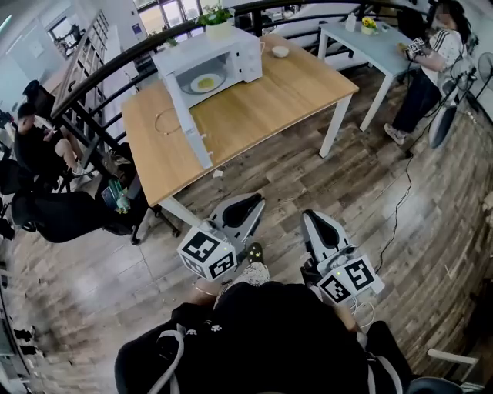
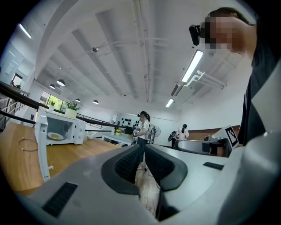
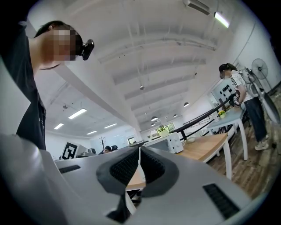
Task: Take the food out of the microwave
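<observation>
A white microwave (image 1: pixel 240 54) stands at the far end of a wooden table (image 1: pixel 269 108), its door (image 1: pixel 189 115) swung wide open. Inside it, yellow food (image 1: pixel 206 82) lies on a plate. The left gripper view also shows the microwave (image 2: pixel 66 127) and the food (image 2: pixel 55 136) far off. My left gripper (image 1: pixel 245 209) and right gripper (image 1: pixel 314 222) are both over the floor, short of the table's near edge, pointing toward it. Each is shut with nothing between its pads. In the right gripper view the microwave (image 3: pixel 175 143) is small and distant beyond the right gripper (image 3: pixel 139 151).
A small bowl (image 1: pixel 280 51) sits right of the microwave, a cable loop (image 1: pixel 164 121) left of the door, and a potted plant (image 1: pixel 216 19) behind. A second table (image 1: pixel 362 38) with a standing person (image 1: pixel 431 69) is at the far right. Another person (image 1: pixel 38 142) sits at the left.
</observation>
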Demonstrator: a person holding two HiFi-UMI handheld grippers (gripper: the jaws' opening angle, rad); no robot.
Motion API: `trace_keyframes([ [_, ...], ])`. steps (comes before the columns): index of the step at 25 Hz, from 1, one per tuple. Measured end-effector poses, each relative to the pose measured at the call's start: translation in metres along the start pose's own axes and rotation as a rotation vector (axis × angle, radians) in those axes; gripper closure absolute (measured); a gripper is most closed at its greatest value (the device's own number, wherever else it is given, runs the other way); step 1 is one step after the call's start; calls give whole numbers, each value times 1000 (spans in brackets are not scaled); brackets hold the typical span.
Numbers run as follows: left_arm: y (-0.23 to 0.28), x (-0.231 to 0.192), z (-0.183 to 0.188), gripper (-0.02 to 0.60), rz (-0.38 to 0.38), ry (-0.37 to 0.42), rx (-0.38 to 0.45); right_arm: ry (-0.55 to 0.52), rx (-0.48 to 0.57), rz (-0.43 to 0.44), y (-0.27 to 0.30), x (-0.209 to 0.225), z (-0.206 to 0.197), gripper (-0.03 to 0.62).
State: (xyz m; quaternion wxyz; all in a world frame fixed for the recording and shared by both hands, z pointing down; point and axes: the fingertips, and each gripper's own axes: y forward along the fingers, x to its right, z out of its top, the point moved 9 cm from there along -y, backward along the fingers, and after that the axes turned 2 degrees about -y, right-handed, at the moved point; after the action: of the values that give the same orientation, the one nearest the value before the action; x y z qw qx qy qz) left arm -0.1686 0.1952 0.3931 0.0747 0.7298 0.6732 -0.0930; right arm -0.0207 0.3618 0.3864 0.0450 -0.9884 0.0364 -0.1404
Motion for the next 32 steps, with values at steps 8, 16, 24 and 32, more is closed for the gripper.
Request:
trace_keyframes([
  [8,48,-56,17,549,-27,-1,-1,-3,-10,-47,54,39,10,577],
  [16,58,-122,21,548,43,-22,-21,-1,-48,-30,119,57,9,574],
  [24,74,-172,26,529,62,-42,-37,-9,-76,-29,171,75,6,569],
  [32,87,-209,29,509,51,-37,-52,-5,-79,-25,216,85,-1,555],
])
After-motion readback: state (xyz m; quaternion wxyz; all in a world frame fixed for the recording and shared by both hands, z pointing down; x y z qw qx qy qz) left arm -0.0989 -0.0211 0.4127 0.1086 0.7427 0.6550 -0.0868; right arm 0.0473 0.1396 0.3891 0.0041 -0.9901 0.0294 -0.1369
